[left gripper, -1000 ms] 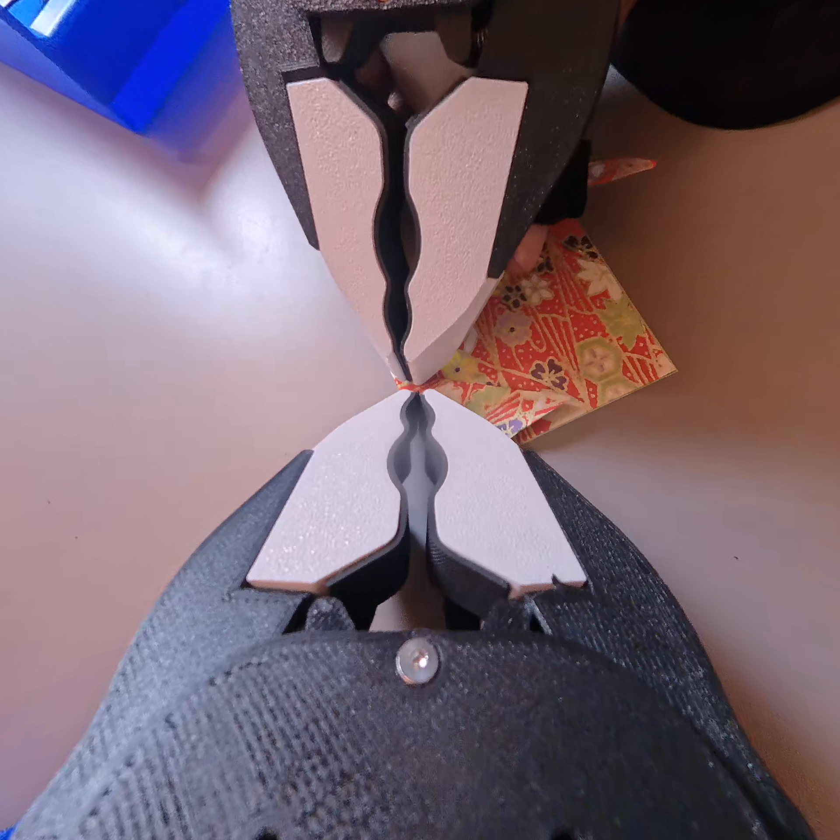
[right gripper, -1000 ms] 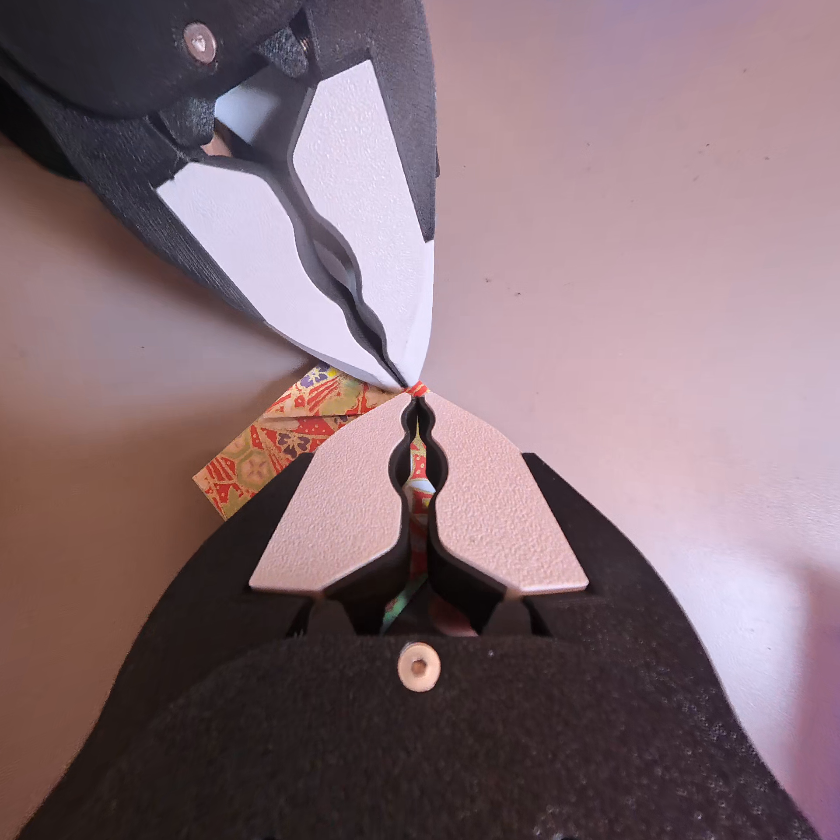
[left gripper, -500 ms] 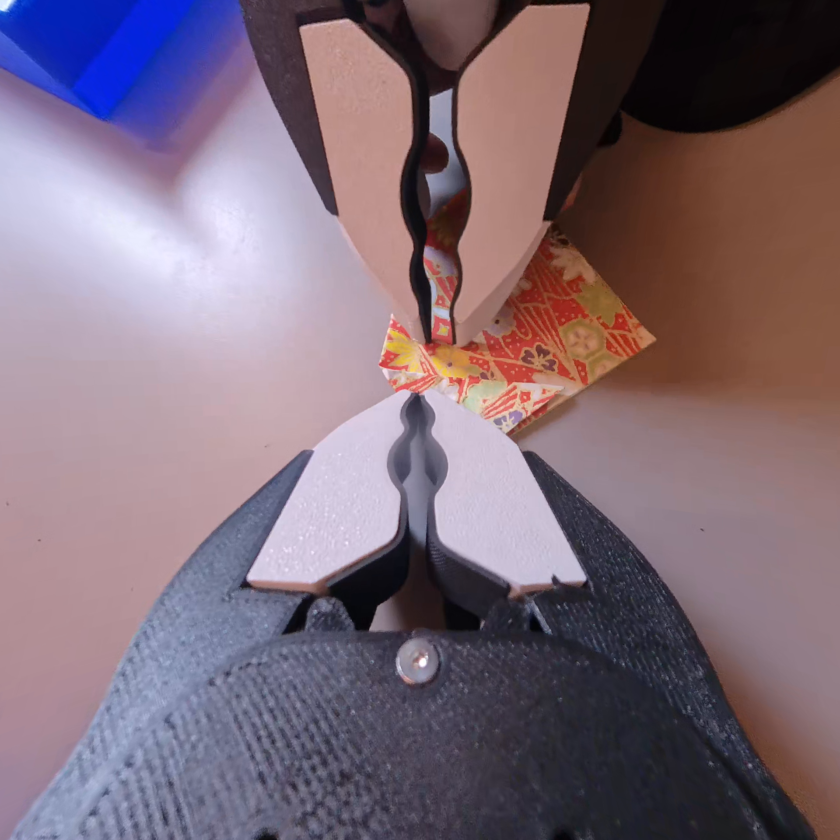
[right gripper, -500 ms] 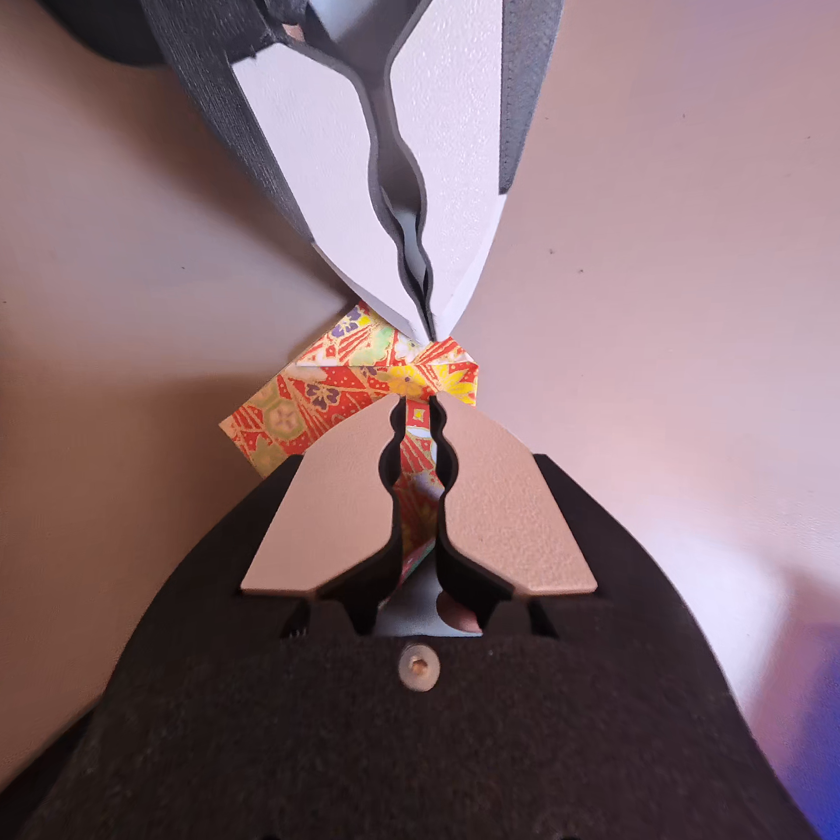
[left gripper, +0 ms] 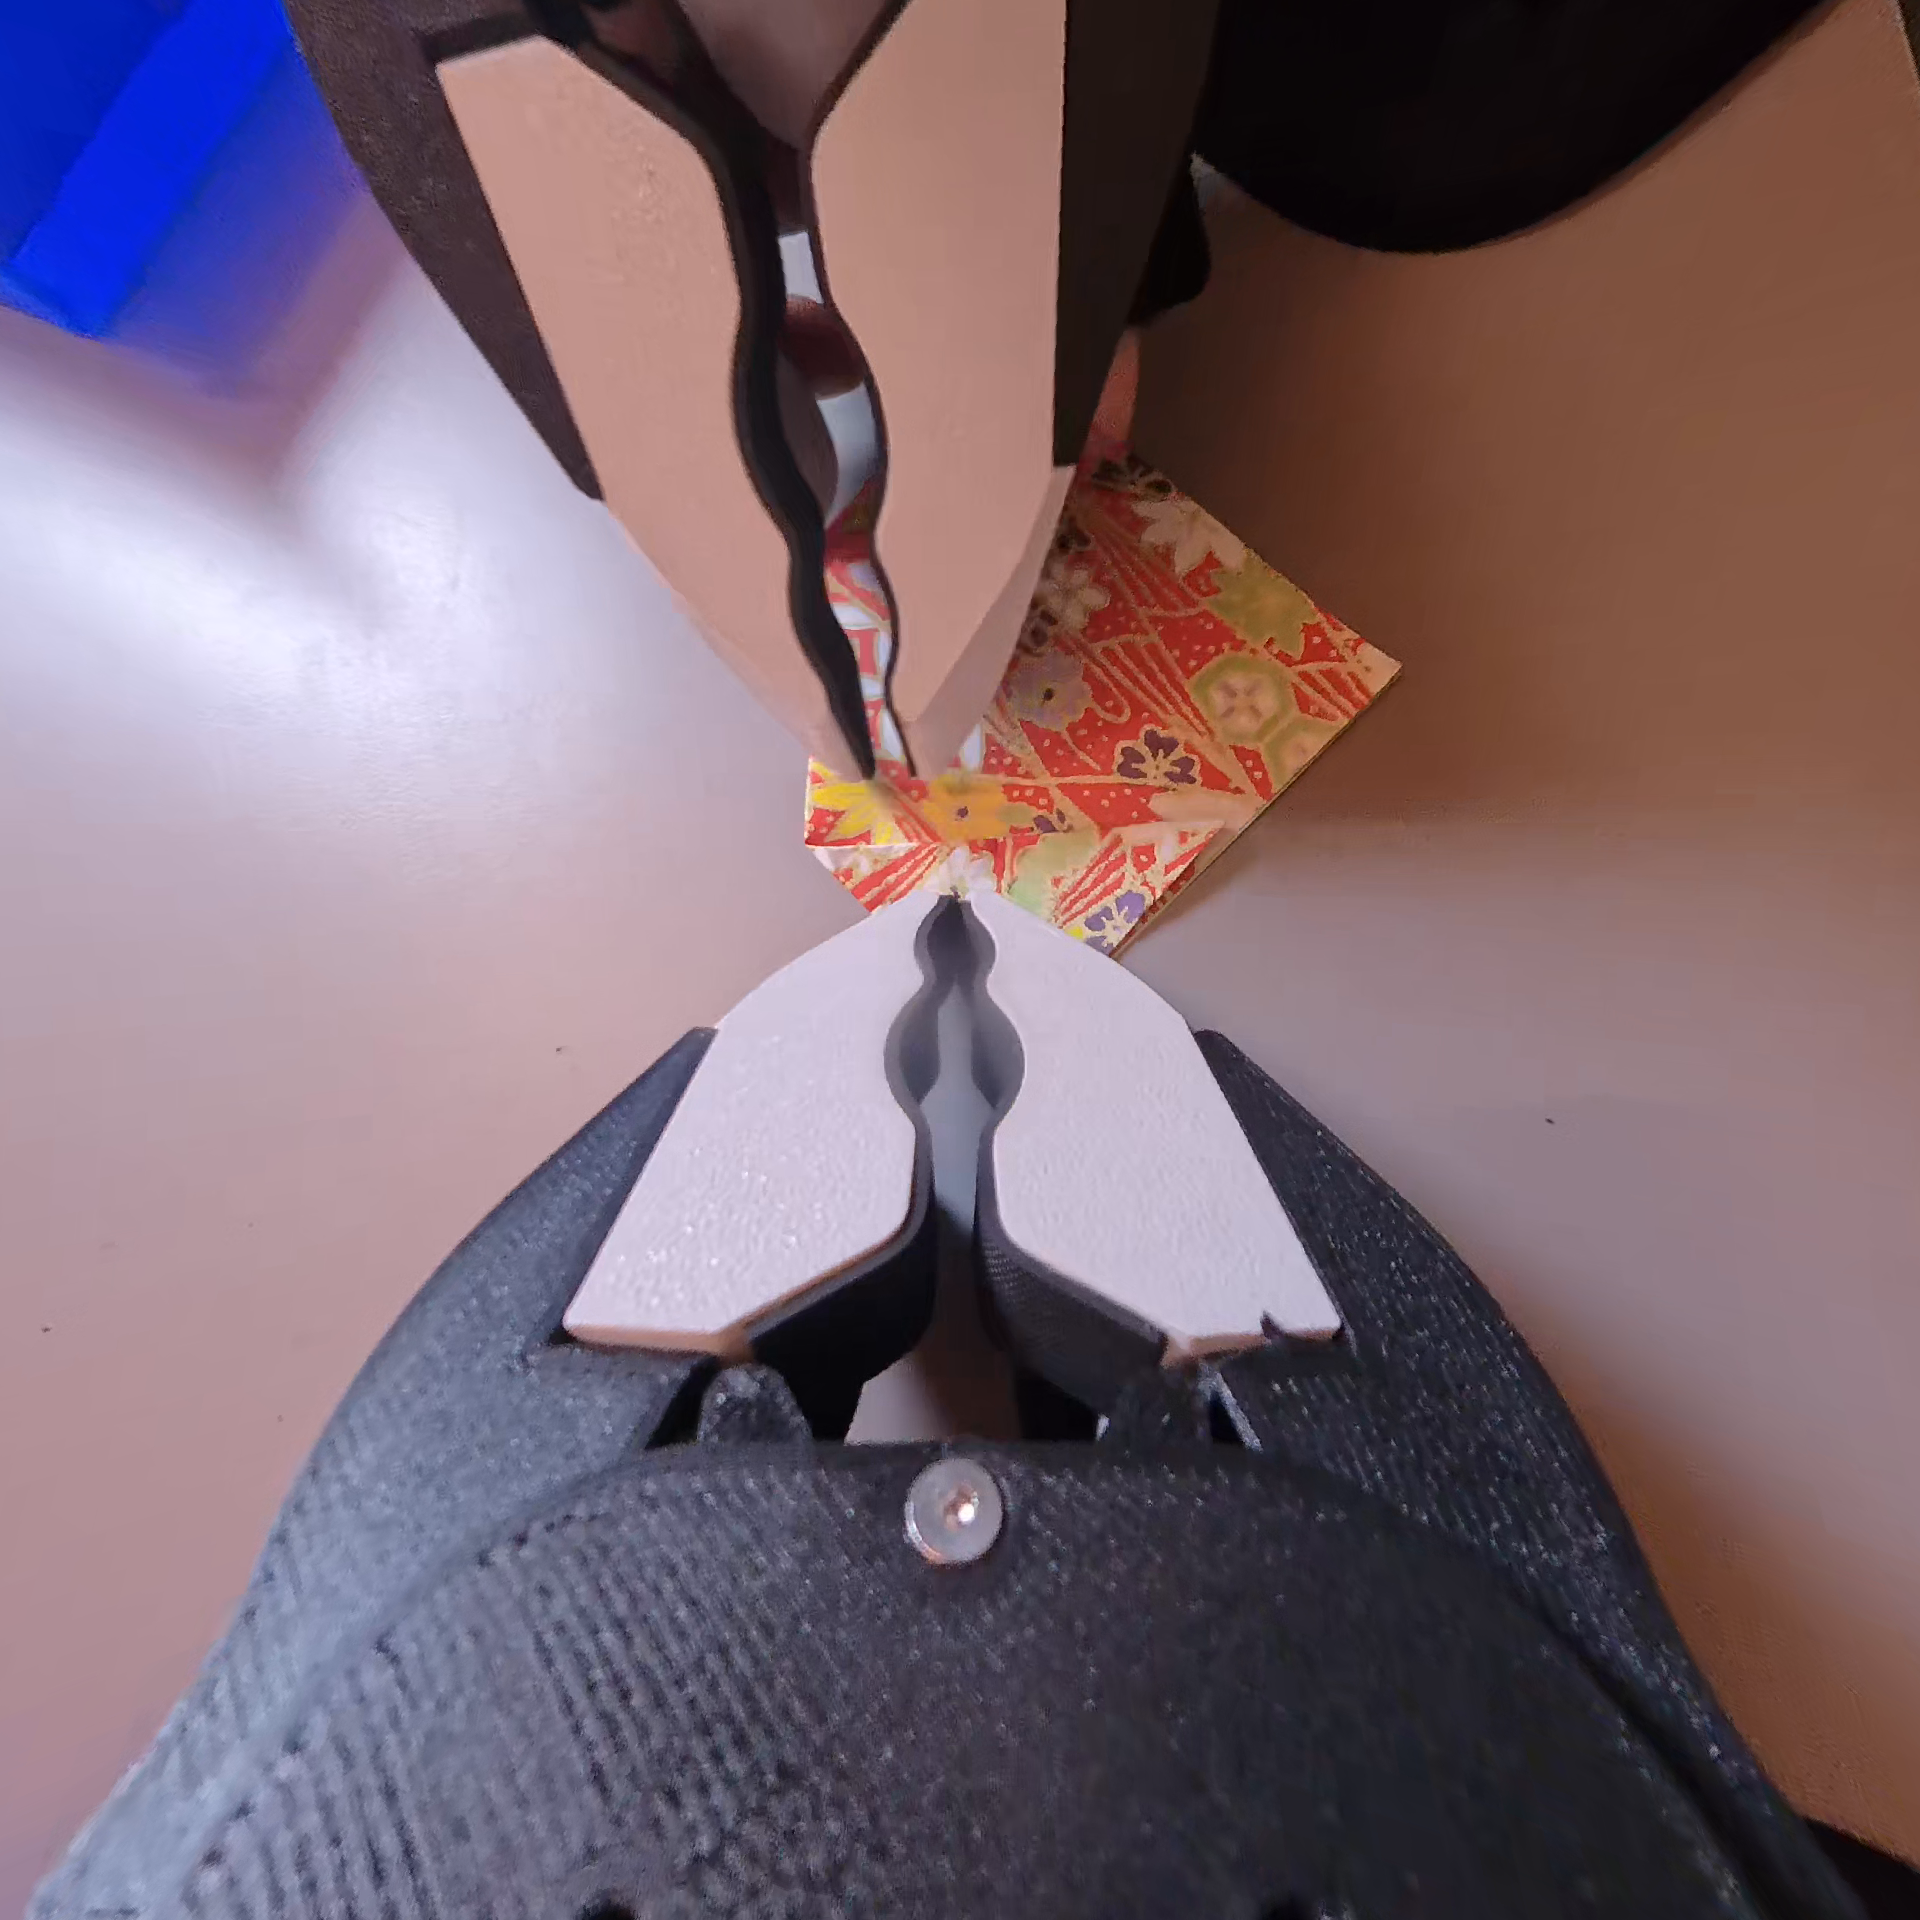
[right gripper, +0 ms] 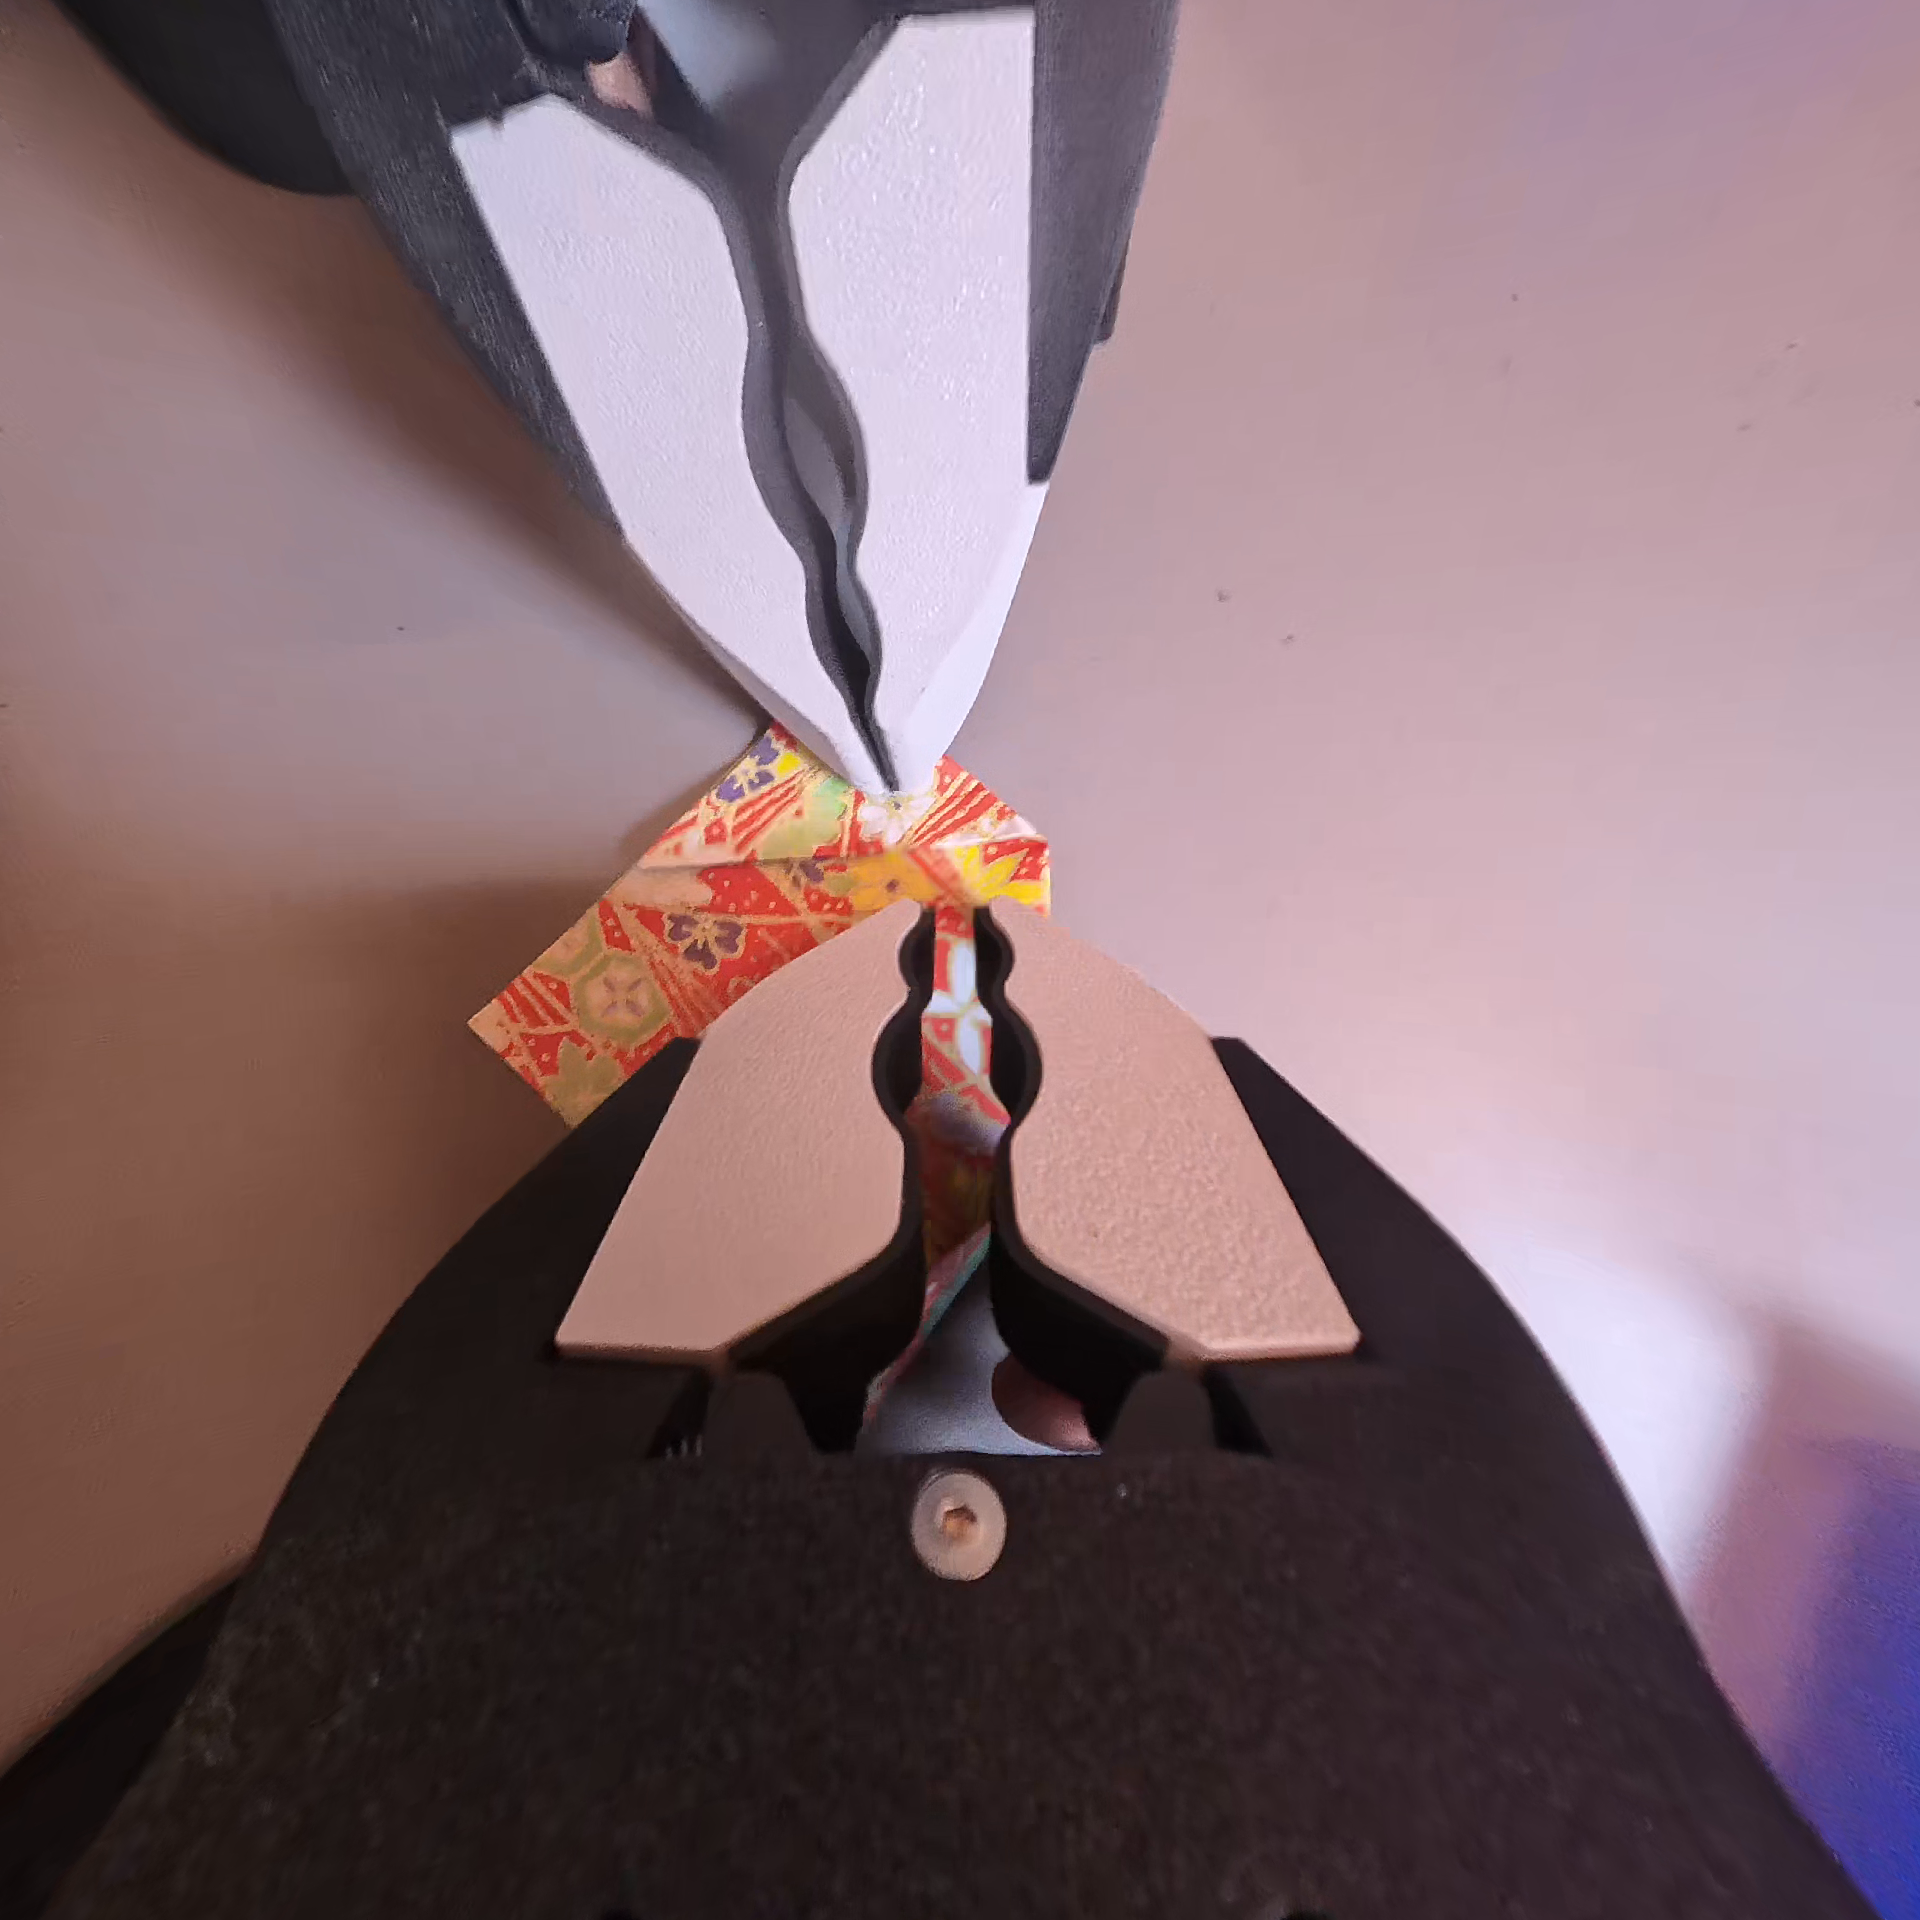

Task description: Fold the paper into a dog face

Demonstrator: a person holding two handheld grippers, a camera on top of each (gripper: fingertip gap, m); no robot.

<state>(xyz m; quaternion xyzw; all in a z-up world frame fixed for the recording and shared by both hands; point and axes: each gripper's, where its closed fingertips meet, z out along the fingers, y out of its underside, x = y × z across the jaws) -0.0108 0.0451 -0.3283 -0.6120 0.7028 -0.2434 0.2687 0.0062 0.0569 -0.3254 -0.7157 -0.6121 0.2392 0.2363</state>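
The paper (left gripper: 1164,717) lies part-folded on the worktop (left gripper: 364,831), pressed by the closed left gripper (left gripper: 958,902) while the right gripper (right gripper: 948,914), jaws narrow, straddles a raised flap that could tear if pulled.

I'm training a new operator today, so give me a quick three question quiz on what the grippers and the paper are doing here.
1. True or false: the left gripper is shut, tips at the edge of the patterned origami paper.
2. What shows between the right gripper's fingers?
3. The paper lies on: A) beige table, B) blue box?

Key: 1 true. 2 A raised strip of the paper. 3 A.
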